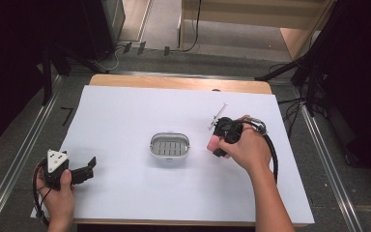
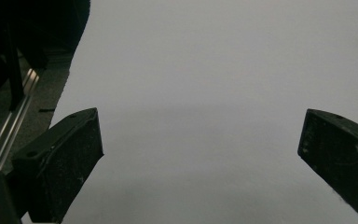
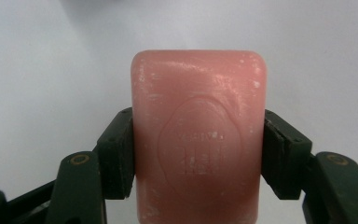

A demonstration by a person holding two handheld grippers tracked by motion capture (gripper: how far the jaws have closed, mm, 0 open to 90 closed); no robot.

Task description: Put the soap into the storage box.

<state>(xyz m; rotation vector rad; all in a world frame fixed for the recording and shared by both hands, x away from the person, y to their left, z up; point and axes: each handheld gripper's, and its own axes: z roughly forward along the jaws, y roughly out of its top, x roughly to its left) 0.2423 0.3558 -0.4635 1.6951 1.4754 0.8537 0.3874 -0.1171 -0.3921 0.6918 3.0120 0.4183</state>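
the right gripper (image 3: 198,154) is clenched on a pink bar of soap (image 3: 198,135), its pads pressing the bar's two long sides so that the stamped face looks up at the camera. in the high view the soap (image 1: 213,141) is held off to the right of the soap dish (image 1: 170,147), near it but not yet over it, above the white sheet (image 1: 125,111) on which the dish stands. the dish is a small oval tray with a slotted insert, and nothing lies in it. the left gripper (image 1: 79,174) rests well to the left of the dish, its jaws released and wide with only bare sheet between them. the step in hand looks like the carry: the bar is gripped and on its way to the dish. the next move probably calls for bringing the bar across until it is over the slotted insert, lowering it flat within the rim, and only then letting the jaws part.
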